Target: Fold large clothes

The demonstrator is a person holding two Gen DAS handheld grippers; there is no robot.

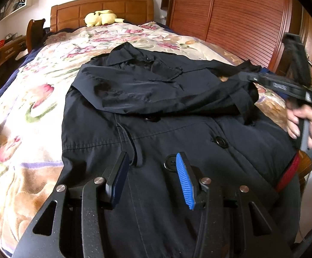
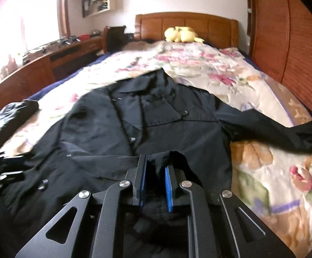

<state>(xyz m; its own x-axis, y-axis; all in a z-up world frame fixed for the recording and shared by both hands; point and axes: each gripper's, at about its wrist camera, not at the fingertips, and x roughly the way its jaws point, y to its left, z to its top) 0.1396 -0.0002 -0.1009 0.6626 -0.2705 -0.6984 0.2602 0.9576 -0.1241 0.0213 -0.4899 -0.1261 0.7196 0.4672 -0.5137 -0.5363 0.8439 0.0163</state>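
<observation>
The right gripper [image 2: 155,180] is clamped on a fold of the dark navy woven trench coat [image 2: 156,129]. The left gripper [image 1: 153,172] hovers with jaws apart, empty, over the hem. The coat's long axis runs from both toward the headboard end of the floral-quilted bed [image 2: 231,75]; one sleeve [image 2: 285,133] trails toward the bed's right edge.

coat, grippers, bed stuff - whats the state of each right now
dark coat: spread front-up on the bed, one sleeve folded across its chest
left gripper: open, over the coat's lower front, holding nothing
right gripper: shut on a bunch of coat fabric
floral blanket: spread under the coat
yellow plush toy: lying by the headboard
</observation>
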